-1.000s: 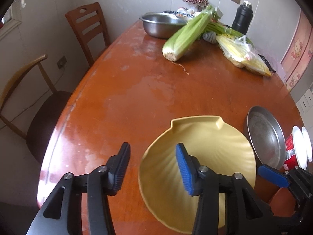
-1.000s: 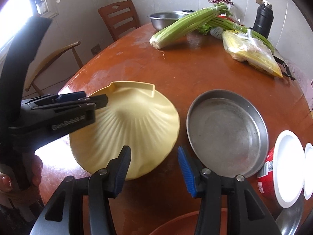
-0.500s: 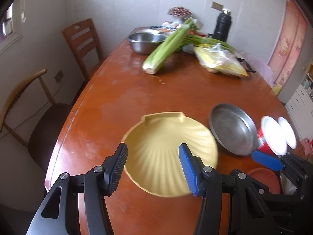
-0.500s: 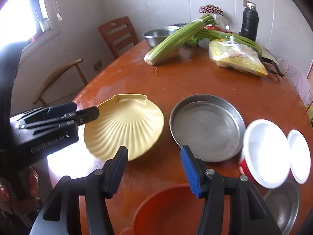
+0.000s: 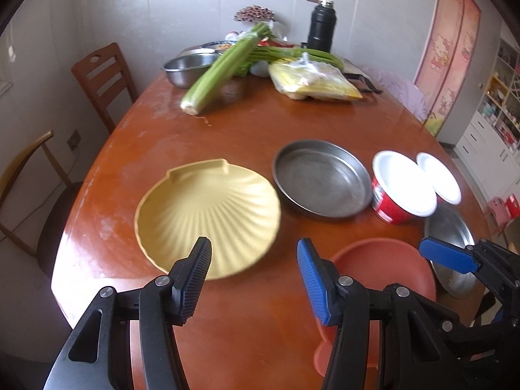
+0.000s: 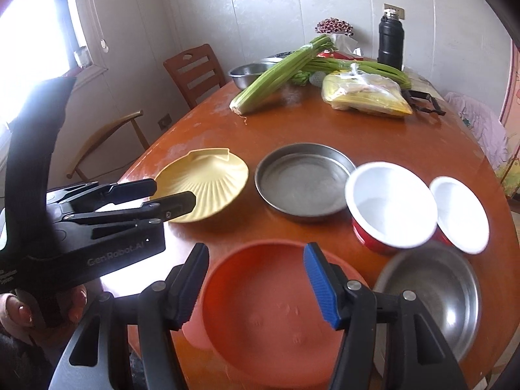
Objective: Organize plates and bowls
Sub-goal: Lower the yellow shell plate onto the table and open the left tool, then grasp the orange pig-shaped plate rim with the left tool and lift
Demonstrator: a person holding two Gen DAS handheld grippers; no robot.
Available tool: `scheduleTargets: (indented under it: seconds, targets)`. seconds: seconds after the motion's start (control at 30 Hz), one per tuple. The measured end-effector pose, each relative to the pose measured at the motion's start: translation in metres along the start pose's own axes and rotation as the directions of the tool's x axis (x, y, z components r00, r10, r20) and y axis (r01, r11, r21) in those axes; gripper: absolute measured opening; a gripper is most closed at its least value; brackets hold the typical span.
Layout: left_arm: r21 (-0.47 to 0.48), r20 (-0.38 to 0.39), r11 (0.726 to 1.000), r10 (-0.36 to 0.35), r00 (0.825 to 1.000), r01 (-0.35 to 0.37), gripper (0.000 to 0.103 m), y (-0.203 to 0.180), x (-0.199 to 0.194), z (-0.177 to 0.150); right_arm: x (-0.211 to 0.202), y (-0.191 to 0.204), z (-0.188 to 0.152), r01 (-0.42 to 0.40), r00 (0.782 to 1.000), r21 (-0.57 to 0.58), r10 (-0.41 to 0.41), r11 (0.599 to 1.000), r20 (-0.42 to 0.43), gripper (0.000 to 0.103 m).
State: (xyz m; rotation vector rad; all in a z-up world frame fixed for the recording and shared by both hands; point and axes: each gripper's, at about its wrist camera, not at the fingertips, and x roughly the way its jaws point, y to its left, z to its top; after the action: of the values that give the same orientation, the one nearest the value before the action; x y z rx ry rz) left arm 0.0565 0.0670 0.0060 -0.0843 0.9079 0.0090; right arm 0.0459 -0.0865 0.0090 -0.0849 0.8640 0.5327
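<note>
A yellow shell-shaped plate point(image 5: 208, 214) lies flat on the brown table point(image 5: 247, 130), left of a round steel pan point(image 5: 321, 183). My left gripper point(image 5: 253, 250) hovers open over bare table just in front of the plate, with nothing between its fingers. In the right wrist view the same plate point(image 6: 204, 182) and pan point(image 6: 304, 180) lie further back. My right gripper point(image 6: 256, 253) hangs above an orange plastic bowl point(image 6: 276, 308); its jaws are opening and hold nothing. The left gripper point(image 6: 174, 193) shows from the side, near the plate's front edge.
Two red bowls with white insides point(image 6: 390, 204) point(image 6: 460, 213) stand right of the pan, a steel bowl point(image 6: 435, 286) in front of them. Celery point(image 5: 224, 68), a bagged yellow food point(image 5: 312, 81), a steel basin point(image 5: 188, 68) and a black flask point(image 5: 321, 26) fill the far end. Chairs point(image 5: 100, 78) stand left.
Both grippers have drawn back and risen away from the yellow plate, which stays on the table. The orange bowl and steel bowl have come into view. The right jaws stand wider.
</note>
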Motion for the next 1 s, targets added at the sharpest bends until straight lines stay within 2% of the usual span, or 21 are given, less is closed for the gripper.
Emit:
scheduleTargets:
  seconds: [0.33, 0.63, 1.0]
  targets:
    - [0.047, -0.043, 0.998, -0.031, 0.999, 0.033, 0.057, -0.030, 0.001, -0.023, -0.026, -0.020, -0.043, 0.014, 1.000, 0.022, -0.014, 1.000, -0.015, 0.060]
    - [0.069, -0.082, 0.997, -0.041, 0.996, 0.047, 0.057, -0.042, 0.008, -0.040, -0.037, -0.044, -0.079, 0.023, 0.998, 0.110, -0.017, 0.994, -0.056, 0.060]
    - [0.074, -0.102, 0.996, -0.047, 0.994, 0.054, 0.057, -0.044, 0.012, -0.051, -0.031, -0.051, -0.090, 0.045, 0.996, 0.158, -0.032, 0.986, -0.087, 0.060]
